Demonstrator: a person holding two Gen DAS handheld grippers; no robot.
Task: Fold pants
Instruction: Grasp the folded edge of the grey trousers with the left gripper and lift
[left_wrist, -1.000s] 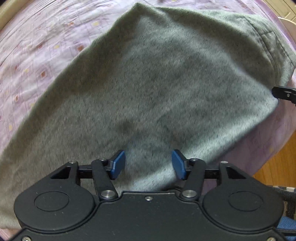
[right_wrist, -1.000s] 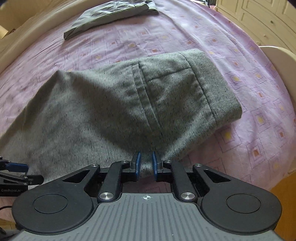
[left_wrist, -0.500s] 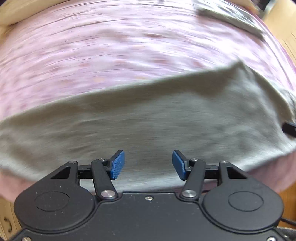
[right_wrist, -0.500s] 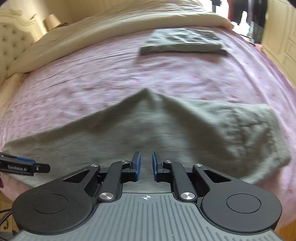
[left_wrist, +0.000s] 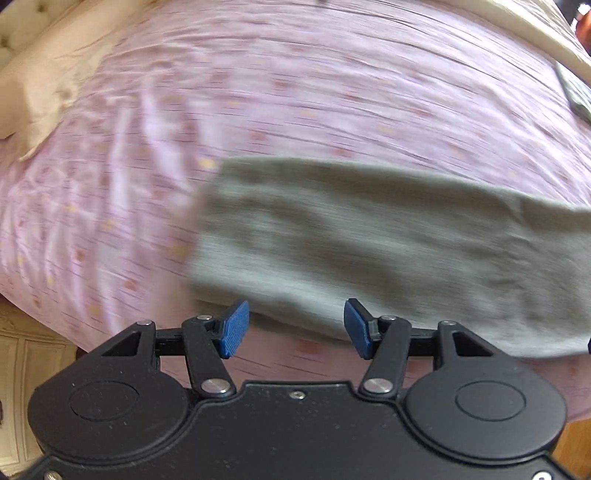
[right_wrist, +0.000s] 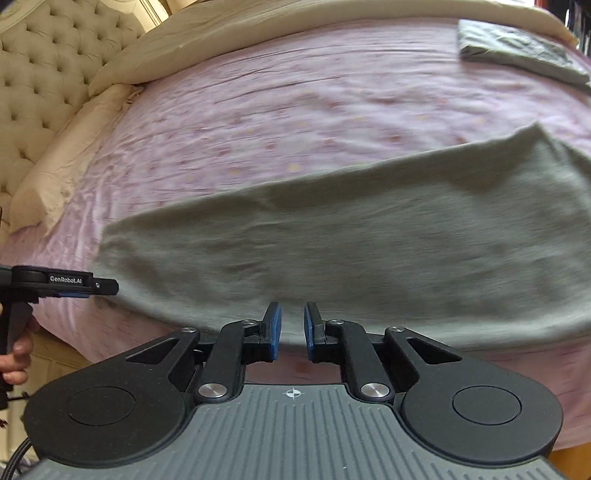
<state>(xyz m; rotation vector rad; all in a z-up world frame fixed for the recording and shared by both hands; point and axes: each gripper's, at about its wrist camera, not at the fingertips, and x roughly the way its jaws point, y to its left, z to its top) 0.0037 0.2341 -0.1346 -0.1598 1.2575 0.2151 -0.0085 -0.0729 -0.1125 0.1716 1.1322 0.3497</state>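
Note:
The grey pants (left_wrist: 369, 247) lie folded lengthwise in a long band near the front edge of the pink bedspread (left_wrist: 295, 92); they also show in the right wrist view (right_wrist: 351, 251). My left gripper (left_wrist: 293, 328) is open and empty, its blue pads just short of the pants' near edge, close to the left end. My right gripper (right_wrist: 292, 328) has its jaws a narrow gap apart at the near edge of the pants, with no cloth between them. The left gripper also shows at the left edge of the right wrist view (right_wrist: 85, 286).
Another folded grey garment (right_wrist: 517, 51) lies at the far right of the bed. Beige pillows (right_wrist: 221, 48) and a tufted headboard (right_wrist: 48, 74) are at the far left. The bed's front edge and wooden floor (left_wrist: 576, 443) are right below the grippers.
Both views have swung left along the bed. The pants now lie as a flatter, narrower band. The right gripper's jaws have parted slightly at the cloth edge. The left gripper stays open.

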